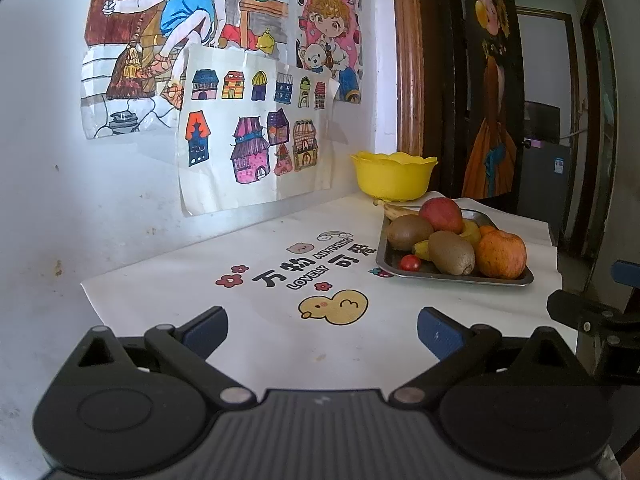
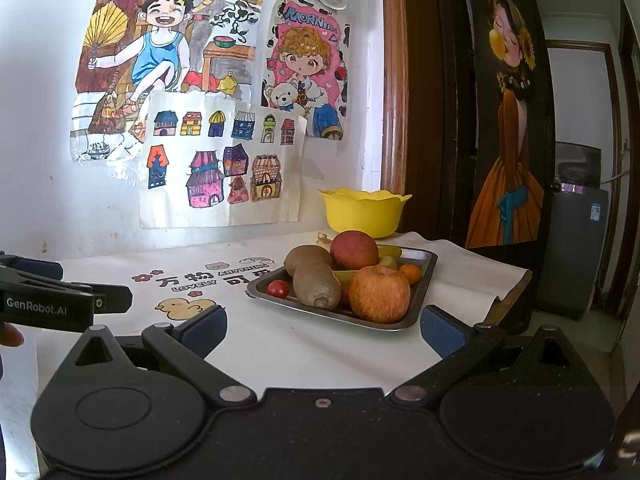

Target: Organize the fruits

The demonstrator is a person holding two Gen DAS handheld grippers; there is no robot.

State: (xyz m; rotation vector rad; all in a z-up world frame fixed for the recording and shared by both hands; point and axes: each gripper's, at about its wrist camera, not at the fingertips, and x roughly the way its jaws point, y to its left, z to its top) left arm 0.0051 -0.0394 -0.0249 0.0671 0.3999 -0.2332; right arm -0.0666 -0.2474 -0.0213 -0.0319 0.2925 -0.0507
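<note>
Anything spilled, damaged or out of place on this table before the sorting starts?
Nothing spilled. The fruit sits heaped in the metal tray, and the yellow petal-rimmed bowl stands upright behind it. One oddity: the white printed table cover curls up at the far right edge in the right wrist view. Both hand-held grippers are open, holding nothing.

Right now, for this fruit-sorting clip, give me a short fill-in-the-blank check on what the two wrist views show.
1. The fruits lie piled on a metal ____.
2. The yellow bowl stands behind the tray, near the ____.
3. Both the left gripper and the right gripper are ____ and hold nothing.
4. The smallest red fruit beside the kiwis is a cherry ____.

Missing words: tray; wall; open; tomato
</note>
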